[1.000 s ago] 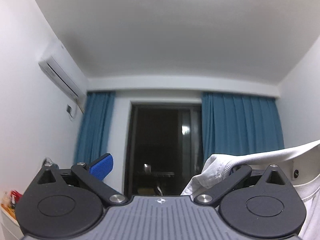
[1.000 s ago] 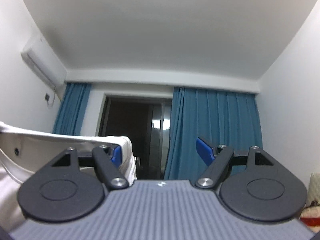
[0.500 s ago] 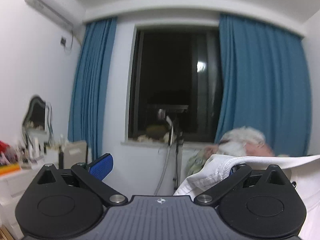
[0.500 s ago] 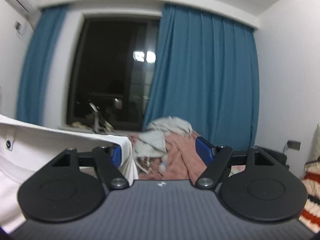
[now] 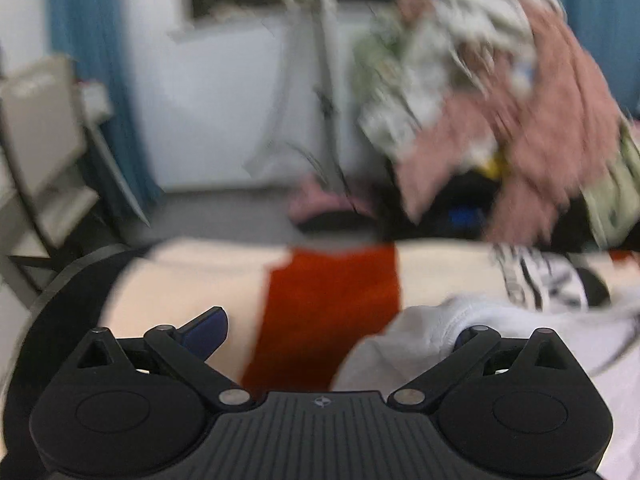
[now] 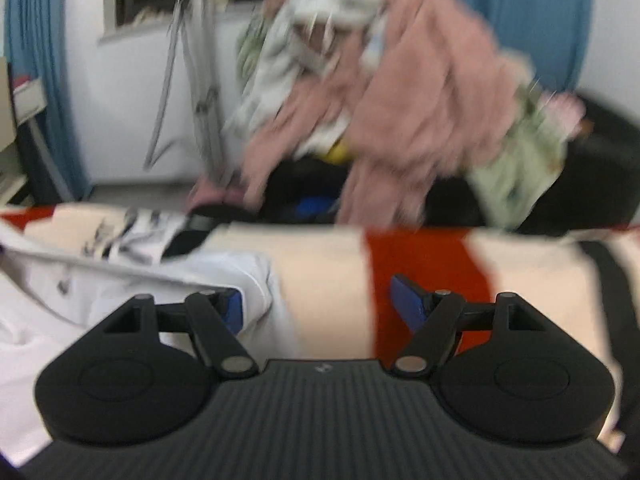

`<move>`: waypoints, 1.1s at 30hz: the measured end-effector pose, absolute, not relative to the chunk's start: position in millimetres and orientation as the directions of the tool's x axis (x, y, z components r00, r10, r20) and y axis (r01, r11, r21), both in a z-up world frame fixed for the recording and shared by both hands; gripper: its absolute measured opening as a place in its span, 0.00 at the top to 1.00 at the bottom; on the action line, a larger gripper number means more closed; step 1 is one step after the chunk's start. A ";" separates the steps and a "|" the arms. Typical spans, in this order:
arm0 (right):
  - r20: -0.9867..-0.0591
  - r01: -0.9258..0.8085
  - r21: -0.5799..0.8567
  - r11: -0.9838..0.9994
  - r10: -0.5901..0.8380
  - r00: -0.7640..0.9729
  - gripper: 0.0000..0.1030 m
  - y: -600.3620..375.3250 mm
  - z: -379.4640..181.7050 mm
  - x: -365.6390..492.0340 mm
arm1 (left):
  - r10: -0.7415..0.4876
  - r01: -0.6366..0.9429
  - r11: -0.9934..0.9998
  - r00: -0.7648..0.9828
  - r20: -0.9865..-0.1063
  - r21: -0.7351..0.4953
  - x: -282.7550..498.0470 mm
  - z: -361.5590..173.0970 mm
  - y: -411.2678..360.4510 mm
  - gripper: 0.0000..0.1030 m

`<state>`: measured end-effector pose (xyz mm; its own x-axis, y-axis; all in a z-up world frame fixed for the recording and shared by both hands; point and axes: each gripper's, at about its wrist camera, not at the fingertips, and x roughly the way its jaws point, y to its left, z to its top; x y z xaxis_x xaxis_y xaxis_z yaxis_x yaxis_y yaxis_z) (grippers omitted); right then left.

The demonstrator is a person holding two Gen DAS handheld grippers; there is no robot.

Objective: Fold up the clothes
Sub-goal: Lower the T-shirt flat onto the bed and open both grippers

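Left wrist view: your left claw (image 5: 340, 328) stood wide open, and the white shirt (image 5: 432, 332) hung over one finger only. Your right claw (image 6: 316, 300) was wide open too, with the shirt's other corner draped on its inner finger. The shirt stretched between both claws, low over the red and cream blanket (image 5: 328, 304). No fold showed yet. Behind waited a heap of clothes (image 6: 400, 80).

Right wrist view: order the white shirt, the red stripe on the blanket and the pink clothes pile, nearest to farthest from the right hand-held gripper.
1. White shirt, draped at its left finger.
2. Red stripe, just ahead, right of centre.
3. Pink clothes pile, beyond the blanket's far edge.
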<state>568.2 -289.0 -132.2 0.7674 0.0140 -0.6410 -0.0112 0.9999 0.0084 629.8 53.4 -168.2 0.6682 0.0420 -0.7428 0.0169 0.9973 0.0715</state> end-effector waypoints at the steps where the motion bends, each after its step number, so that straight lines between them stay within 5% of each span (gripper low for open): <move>1: -0.664 -0.035 0.012 0.999 0.034 0.747 0.28 -286.4 -129.5 572.2 | 0.038 0.059 0.993 0.636 -0.771 0.098 637.0 -170.2 53.4 0.01; 5: -0.725 -0.194 0.045 0.980 0.165 0.669 0.27 -272.9 -106.2 572.7 | -0.023 0.243 0.962 0.533 -0.846 0.127 648.0 -153.3 48.4 0.01; 13: -0.624 -0.182 0.081 0.980 0.192 0.757 0.27 -249.0 -39.4 492.5 | -0.101 0.246 0.965 0.676 -0.730 0.094 567.1 -83.9 52.1 0.00; 28: -0.355 -0.116 0.121 0.986 0.152 0.922 0.27 -259.6 35.0 154.8 | -0.121 0.106 0.993 0.864 -0.490 -0.058 192.4 12.2 25.3 0.00; 33: -0.310 -0.138 0.130 0.982 0.173 0.935 0.27 -254.8 37.6 84.0 | -0.093 0.110 0.994 0.893 -0.440 0.013 96.6 16.1 19.6 0.00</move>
